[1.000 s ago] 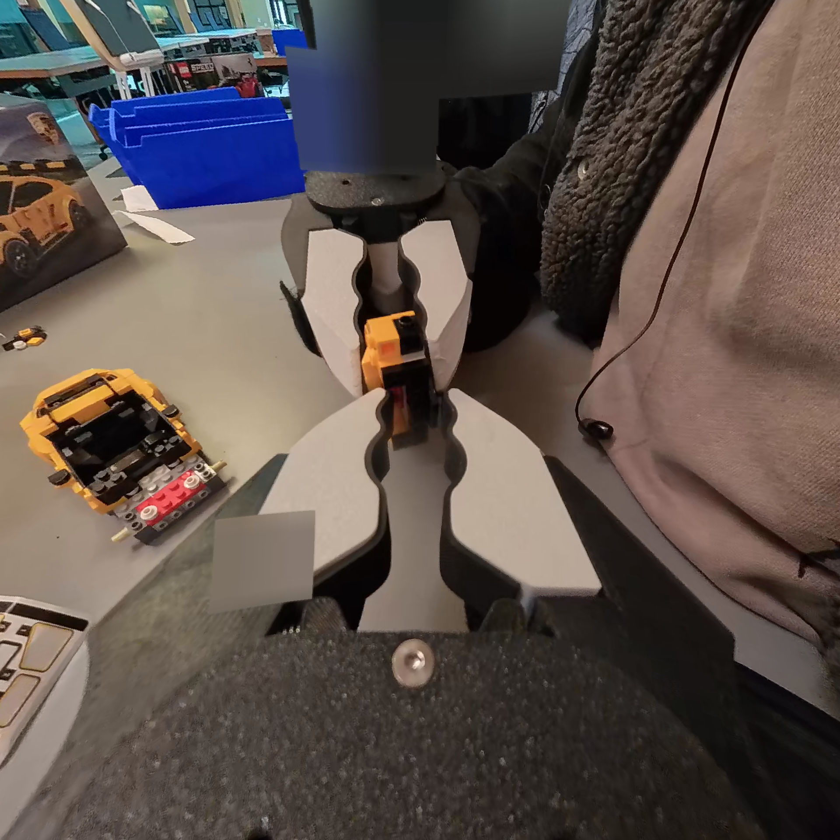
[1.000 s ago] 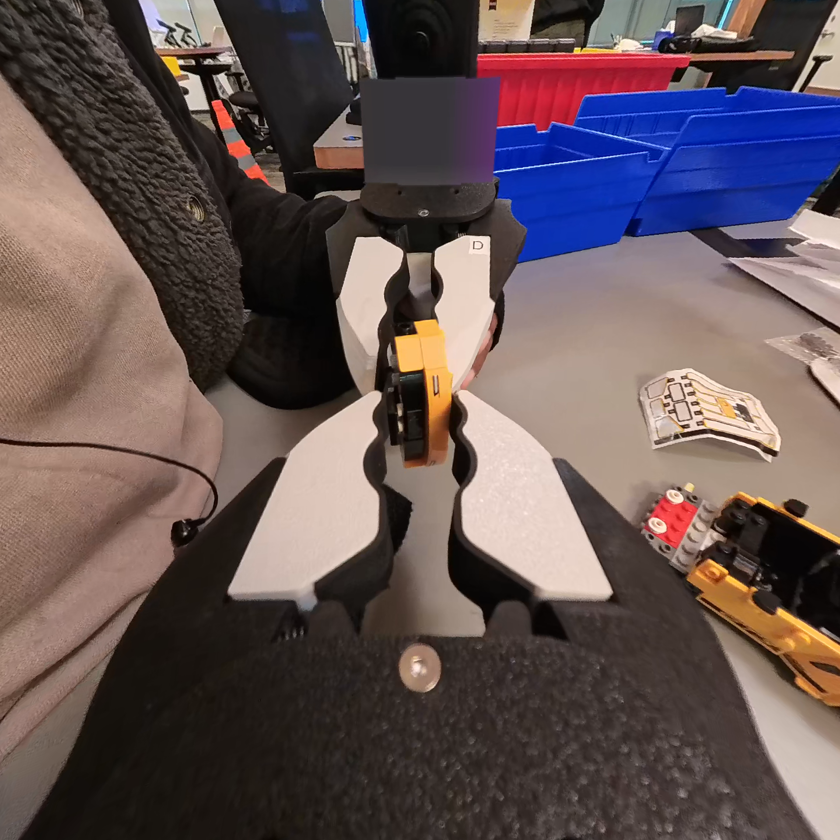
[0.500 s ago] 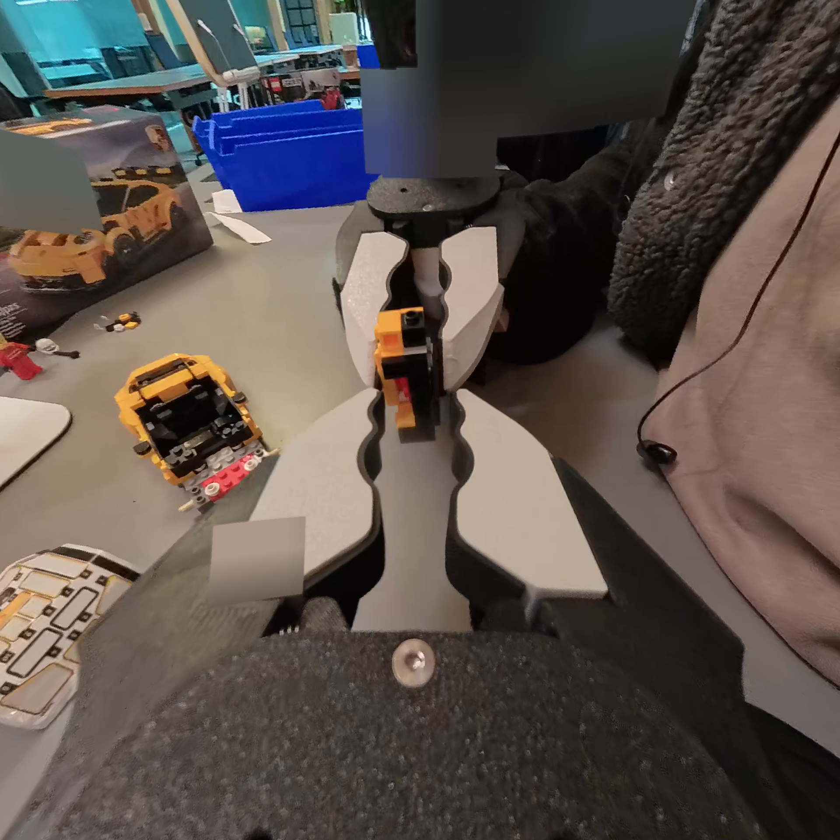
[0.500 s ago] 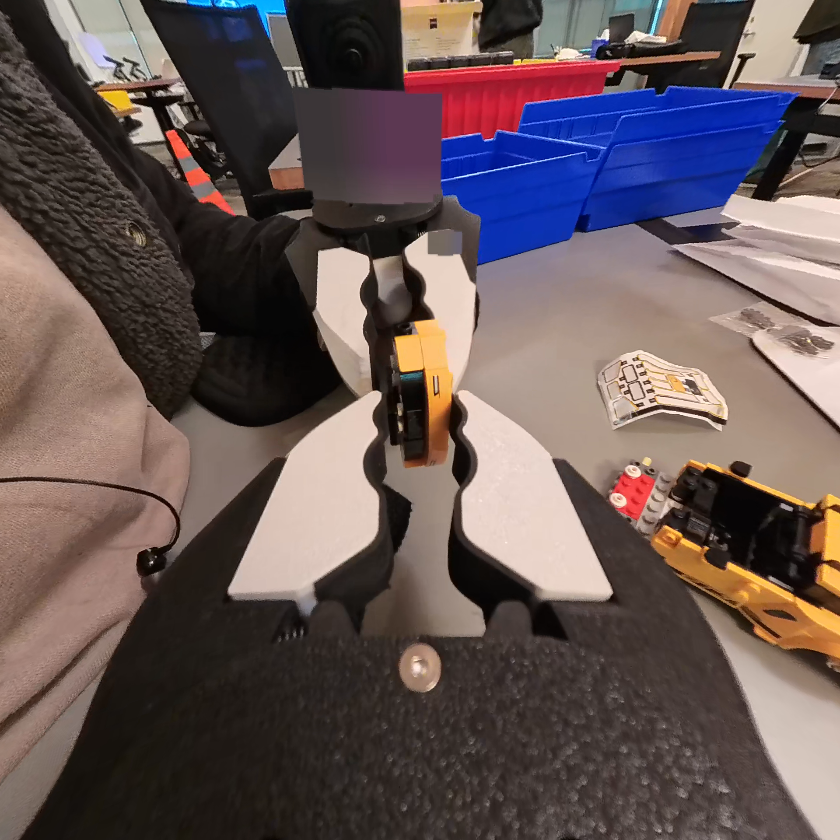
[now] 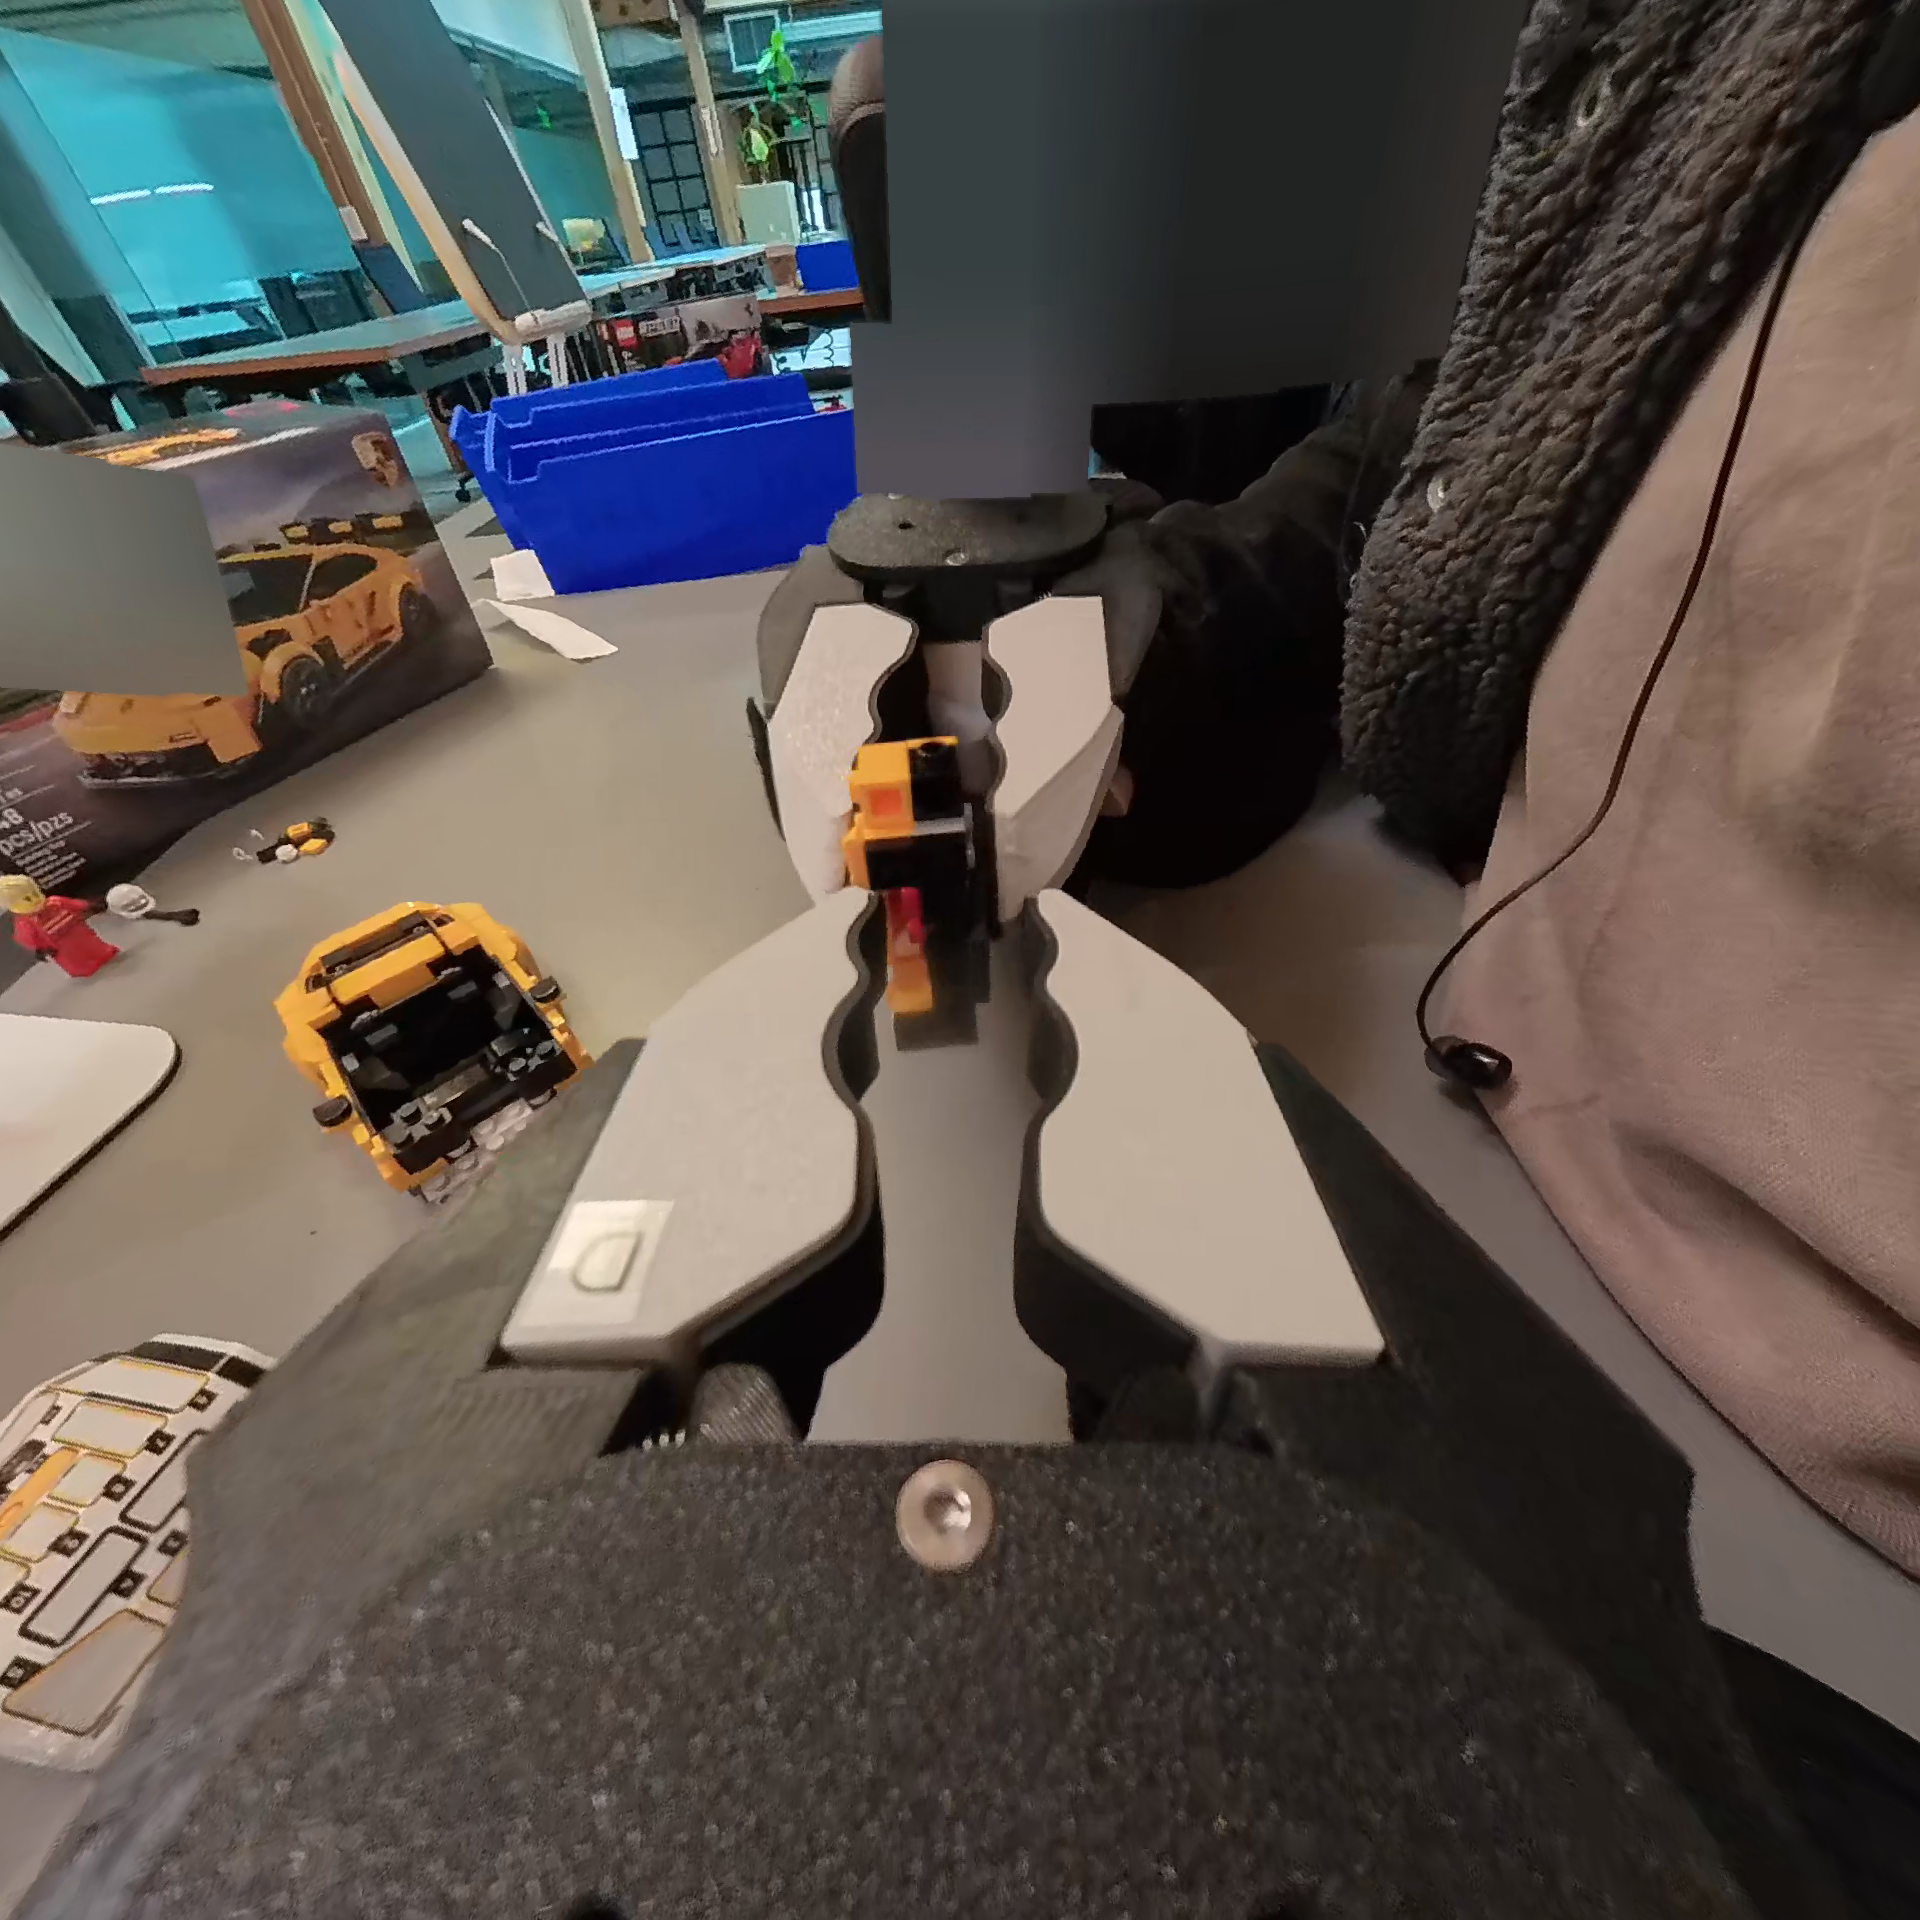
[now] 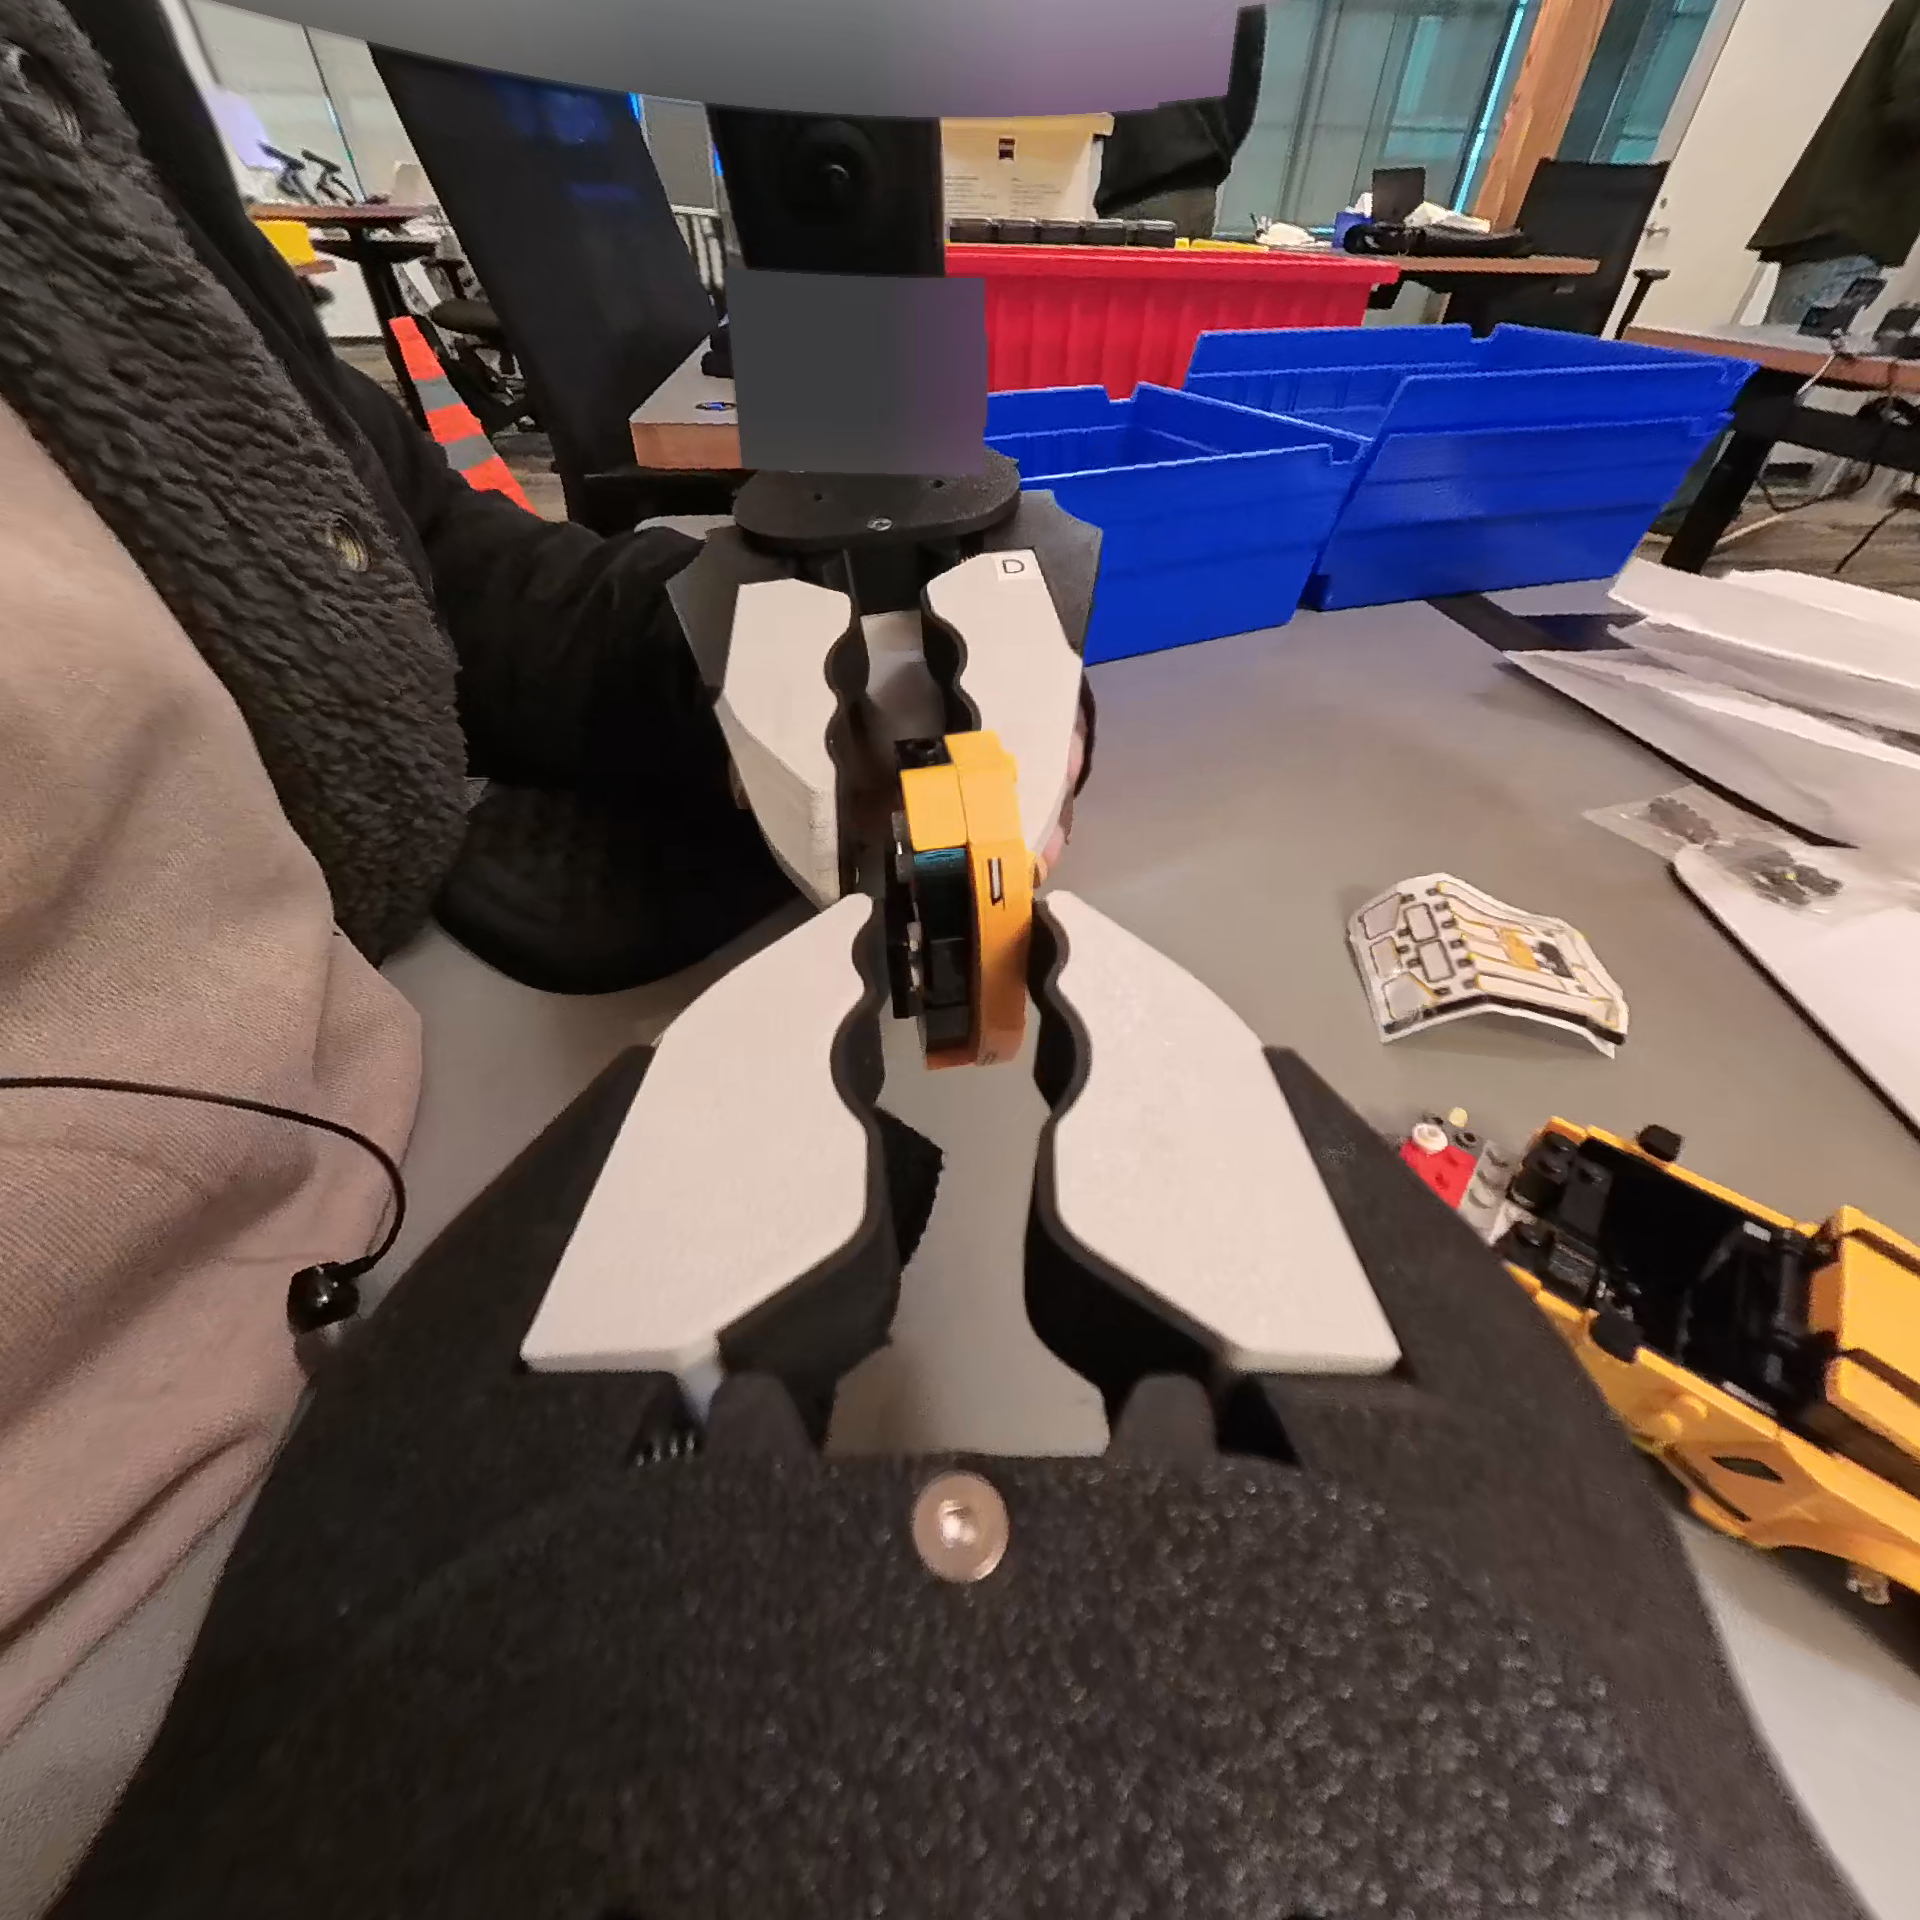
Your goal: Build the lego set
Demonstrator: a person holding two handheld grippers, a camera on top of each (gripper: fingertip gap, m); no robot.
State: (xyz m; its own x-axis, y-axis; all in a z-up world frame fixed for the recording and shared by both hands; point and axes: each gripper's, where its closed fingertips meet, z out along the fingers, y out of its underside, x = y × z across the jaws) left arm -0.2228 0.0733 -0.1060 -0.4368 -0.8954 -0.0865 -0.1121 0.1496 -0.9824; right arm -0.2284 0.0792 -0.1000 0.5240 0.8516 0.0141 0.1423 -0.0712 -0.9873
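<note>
While you're pinching the small orange-and-black sub-assembly [image 5: 914, 883] between both the left gripper [image 5: 940, 914] and right gripper [image 6: 951, 914], nose to nose above the table [image 5: 644, 790], you're likely bracing it, with the yellow car body [image 5: 426, 1039] waiting nearby.

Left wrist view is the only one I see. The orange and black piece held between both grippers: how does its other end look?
Observer: In the right wrist view the lego piece shows a smooth orange panel beside black studded plates.
Operator: My fingers hide the car's near end. What is there?
Observer: Small red bricks, at the end of the yellow car.
Operator: Any loose parts elsewhere?
Observer: A clear bag of small dark parts lies beside white sheets.
</note>
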